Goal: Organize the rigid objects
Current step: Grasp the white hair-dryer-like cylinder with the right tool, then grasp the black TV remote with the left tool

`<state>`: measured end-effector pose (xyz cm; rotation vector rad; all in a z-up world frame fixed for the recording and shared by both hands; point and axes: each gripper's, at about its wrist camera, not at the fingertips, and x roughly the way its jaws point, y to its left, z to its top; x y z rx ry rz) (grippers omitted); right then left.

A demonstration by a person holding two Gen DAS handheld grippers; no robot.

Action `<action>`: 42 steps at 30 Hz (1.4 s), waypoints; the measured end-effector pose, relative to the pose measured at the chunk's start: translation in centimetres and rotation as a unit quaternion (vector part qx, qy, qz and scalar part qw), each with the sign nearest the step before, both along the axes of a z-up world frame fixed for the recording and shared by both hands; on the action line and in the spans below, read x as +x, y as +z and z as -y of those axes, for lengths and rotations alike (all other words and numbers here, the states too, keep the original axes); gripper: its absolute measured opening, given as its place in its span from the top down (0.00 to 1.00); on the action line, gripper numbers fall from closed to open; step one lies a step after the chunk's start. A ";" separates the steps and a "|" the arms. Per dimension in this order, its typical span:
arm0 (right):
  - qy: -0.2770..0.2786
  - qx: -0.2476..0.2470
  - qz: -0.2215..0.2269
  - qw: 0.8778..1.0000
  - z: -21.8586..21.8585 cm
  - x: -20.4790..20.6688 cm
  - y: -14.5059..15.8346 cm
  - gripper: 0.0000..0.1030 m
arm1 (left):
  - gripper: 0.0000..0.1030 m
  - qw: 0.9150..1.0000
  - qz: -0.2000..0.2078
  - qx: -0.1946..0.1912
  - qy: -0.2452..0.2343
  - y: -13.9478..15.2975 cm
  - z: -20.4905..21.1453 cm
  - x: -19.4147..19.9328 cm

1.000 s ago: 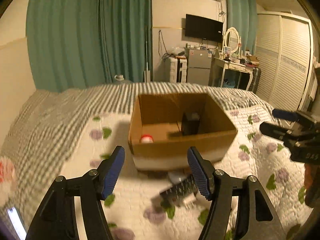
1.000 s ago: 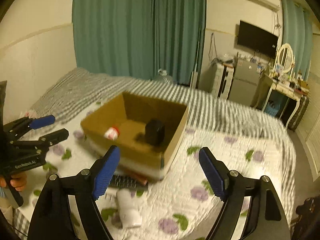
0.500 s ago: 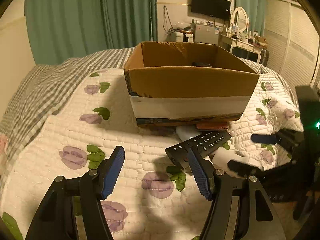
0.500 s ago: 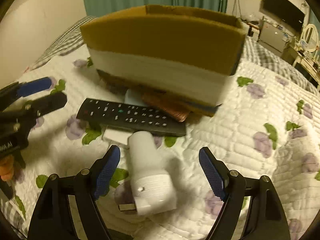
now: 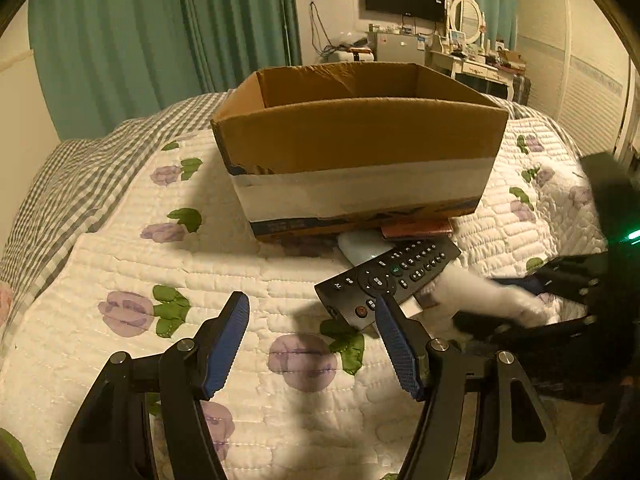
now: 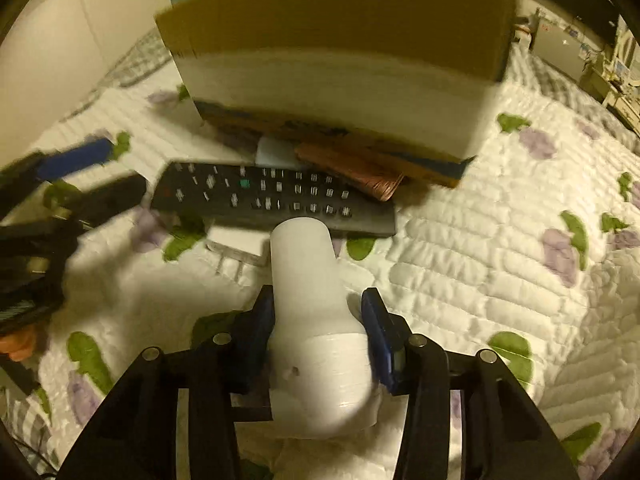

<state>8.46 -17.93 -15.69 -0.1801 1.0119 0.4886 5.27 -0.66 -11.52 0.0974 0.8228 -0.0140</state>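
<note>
Your right gripper point(image 6: 318, 320) has just been closing round the white bottle point(image 6: 312, 300) on the bed; left gripper point(image 5: 312, 344) fingers released, empty. Next, I'd say: lift it into the cardboard box point(image 5: 360, 148).

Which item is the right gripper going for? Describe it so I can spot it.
Find the cardboard box on the quilt. Just in front of it lies a black remote; the white bottle lies on its side, one end at the remote, between the right gripper's closing jaws. It is the only round white thing there.

The remote point(image 5: 387, 278) lies on the quilt point(image 5: 240, 272) before the box point(image 5: 356, 160), with the bottle point(image 6: 312, 304) nearer still.
</note>
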 end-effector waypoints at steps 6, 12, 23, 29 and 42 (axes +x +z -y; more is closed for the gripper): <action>-0.028 0.031 0.050 0.998 2.8 -0.8 4.3 0.58 | 0.34 1.000 -0.012 0.004 -0.014 0.6 1.2 0.8; -0.094 0.055 0.026 0.994 6.1 1.7 4.1 0.58 | 0.34 0.997 -0.020 0.046 -0.054 -0.2 4.5 3.4; -0.099 0.049 -0.007 0.994 5.8 3.1 2.3 0.58 | 0.34 0.989 -0.072 0.043 -0.119 -3.8 6.7 7.2; -0.101 0.045 -0.011 0.994 5.9 3.1 2.1 0.58 | 0.34 0.978 -0.085 0.097 -0.165 -5.2 9.1 6.2; -0.107 0.023 0.021 0.994 5.8 1.2 3.4 0.58 | 0.61 0.982 -0.065 0.067 -0.165 -2.6 9.6 1.3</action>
